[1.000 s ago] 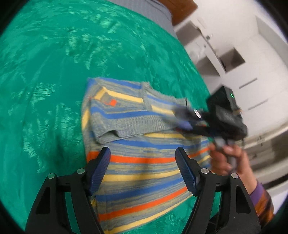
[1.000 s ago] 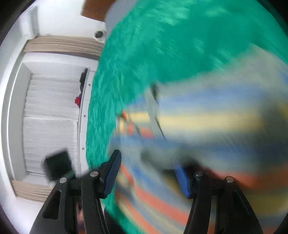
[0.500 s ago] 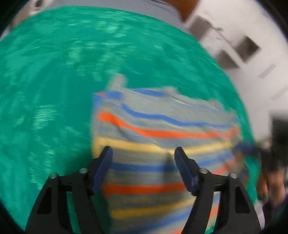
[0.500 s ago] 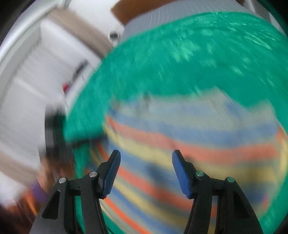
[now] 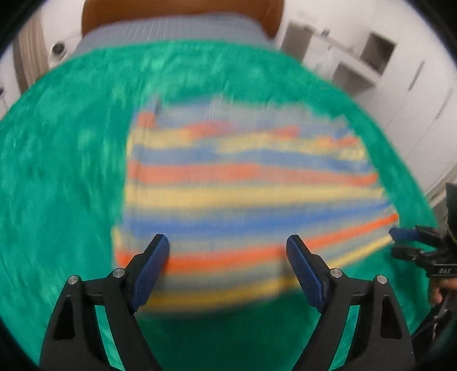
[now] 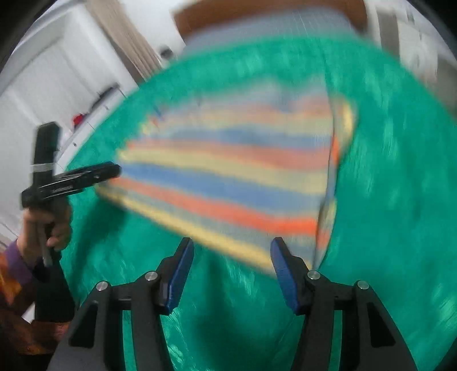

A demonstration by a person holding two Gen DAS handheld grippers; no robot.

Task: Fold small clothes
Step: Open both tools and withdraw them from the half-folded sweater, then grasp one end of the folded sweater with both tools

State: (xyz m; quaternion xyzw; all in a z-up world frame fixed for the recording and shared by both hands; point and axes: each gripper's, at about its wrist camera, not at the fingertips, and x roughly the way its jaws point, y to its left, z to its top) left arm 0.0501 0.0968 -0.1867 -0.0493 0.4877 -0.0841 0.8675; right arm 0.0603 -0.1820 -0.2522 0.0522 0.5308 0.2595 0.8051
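A small striped garment (image 5: 242, 188), with blue, orange, yellow and grey bands, lies folded flat on a green cloth (image 5: 57, 171). It also shows in the right wrist view (image 6: 237, 177). Both views are blurred by motion. My left gripper (image 5: 227, 254) is open and empty, hovering over the garment's near edge. My right gripper (image 6: 232, 258) is open and empty just short of the garment's near edge. The right gripper shows at the right of the left wrist view (image 5: 405, 242), beside the garment's right corner. The left gripper shows at the left of the right wrist view (image 6: 111, 172).
The green cloth (image 6: 400, 199) covers the whole work surface. A grey cushion and a brown headboard (image 5: 182, 11) sit behind it. White cabinets and shelves (image 5: 371, 57) stand to the right, and white doors (image 6: 42, 85) to the left.
The folded-over part seen a second ago now lies flat. Both grippers have pulled back toward the near edge and swung to face the garment; the right gripper has let go of the cloth.
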